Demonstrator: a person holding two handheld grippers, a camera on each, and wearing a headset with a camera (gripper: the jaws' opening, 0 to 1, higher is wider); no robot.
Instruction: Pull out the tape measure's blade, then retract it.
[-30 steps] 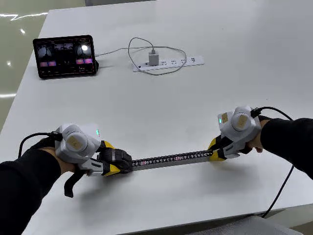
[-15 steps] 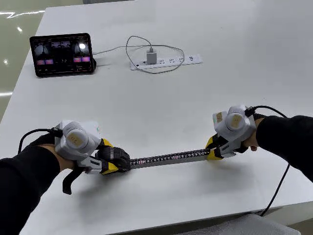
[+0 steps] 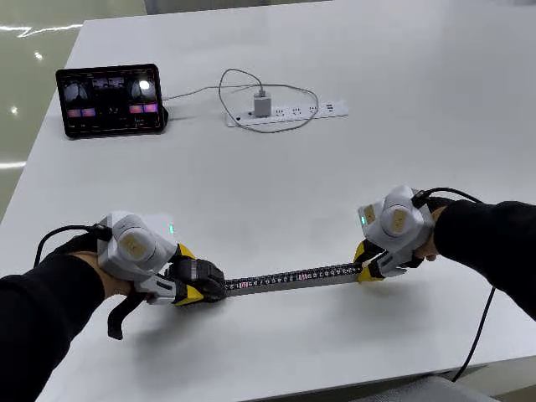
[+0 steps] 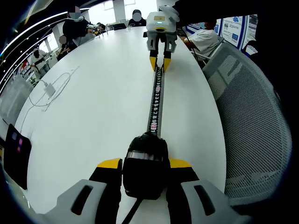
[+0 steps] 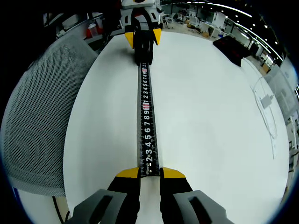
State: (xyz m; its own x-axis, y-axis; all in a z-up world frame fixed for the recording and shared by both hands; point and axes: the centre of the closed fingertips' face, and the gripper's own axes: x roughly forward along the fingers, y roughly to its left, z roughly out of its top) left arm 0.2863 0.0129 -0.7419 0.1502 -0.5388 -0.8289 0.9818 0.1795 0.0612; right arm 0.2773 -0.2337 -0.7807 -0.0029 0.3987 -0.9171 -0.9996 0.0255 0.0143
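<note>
Head view, white table, left tongs clamping tape measure, right tongs pinching extended blade, tablet, power strip beyond.

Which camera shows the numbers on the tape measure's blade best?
The right gripper view: the blade runs up its middle, digits large and readable. The left gripper view shows it stretching away from the case, digits smaller. In the head view it is a thin strip with tiny marks.
</note>
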